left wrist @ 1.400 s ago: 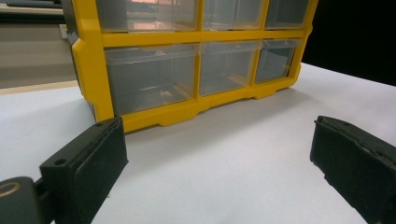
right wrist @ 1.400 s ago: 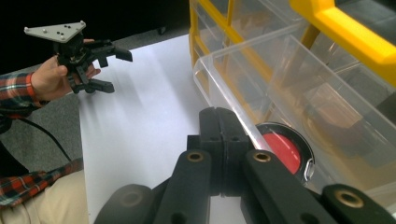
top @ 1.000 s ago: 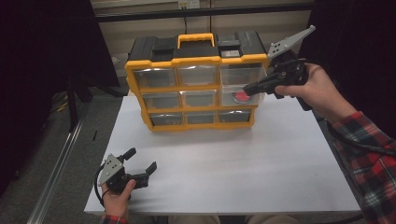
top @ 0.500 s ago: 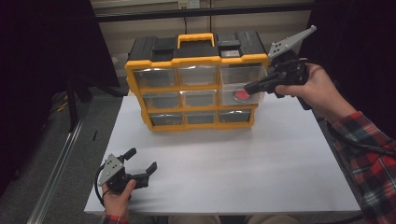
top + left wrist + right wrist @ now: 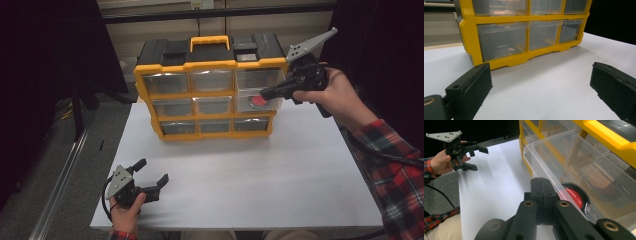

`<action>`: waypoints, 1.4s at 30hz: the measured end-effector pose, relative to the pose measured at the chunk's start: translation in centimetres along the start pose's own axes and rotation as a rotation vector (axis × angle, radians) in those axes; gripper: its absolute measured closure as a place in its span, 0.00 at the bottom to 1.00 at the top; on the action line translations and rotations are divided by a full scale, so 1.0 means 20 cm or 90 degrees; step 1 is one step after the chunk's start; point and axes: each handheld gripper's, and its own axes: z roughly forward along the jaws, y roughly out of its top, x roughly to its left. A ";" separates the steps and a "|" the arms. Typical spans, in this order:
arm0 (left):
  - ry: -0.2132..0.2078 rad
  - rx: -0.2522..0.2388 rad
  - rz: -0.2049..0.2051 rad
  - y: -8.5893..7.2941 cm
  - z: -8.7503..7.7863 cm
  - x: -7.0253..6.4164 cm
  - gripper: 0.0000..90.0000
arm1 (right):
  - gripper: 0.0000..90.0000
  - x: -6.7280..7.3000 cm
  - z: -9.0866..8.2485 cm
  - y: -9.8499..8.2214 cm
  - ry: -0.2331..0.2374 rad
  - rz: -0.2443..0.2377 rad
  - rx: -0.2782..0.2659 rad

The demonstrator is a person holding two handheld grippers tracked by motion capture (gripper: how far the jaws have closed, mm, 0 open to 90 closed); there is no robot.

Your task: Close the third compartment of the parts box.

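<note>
Nothing shifted since the earlier frames: both hands parked as before, drawer out by the same amount. Yellow organizer (image 5: 210, 92) standing near the far edge of the white counter (image 5: 280, 185), front facing the near edge, leaving a broad bare stretch of counter from its base to the near edge and out to both side edges. Right gripper (image 5: 264, 93) held at the organizer's right end, above the far right part of the counter, jaws pressed together with nothing between them, tips touching the front wall of the pulled-out clear drawer (image 5: 554, 167) in the middle row, right column. Red disc (image 5: 574, 196) lying on that drawer's floor, just behind the front wall, right beside the closed tips. Left gripper (image 5: 152, 173) resting low at the near left corner of the counter, well apart from the organizer, jaws spread wide and empty, aimed at the bottom row of drawers. Dark floor and a metal rail beyond the left edge; plaid sleeve (image 5: 395, 170) over the right edge.
</note>
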 end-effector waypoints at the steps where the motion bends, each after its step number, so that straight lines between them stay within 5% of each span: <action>1: 0.000 0.000 0.000 0.00 0.00 0.00 0.04 | 1.00 0.00 0.00 0.00 -0.002 -0.001 0.000; 42: -0.003 -0.001 0.000 0.00 0.01 0.00 0.04 | 1.00 -0.05 0.04 0.01 -0.028 0.006 -0.015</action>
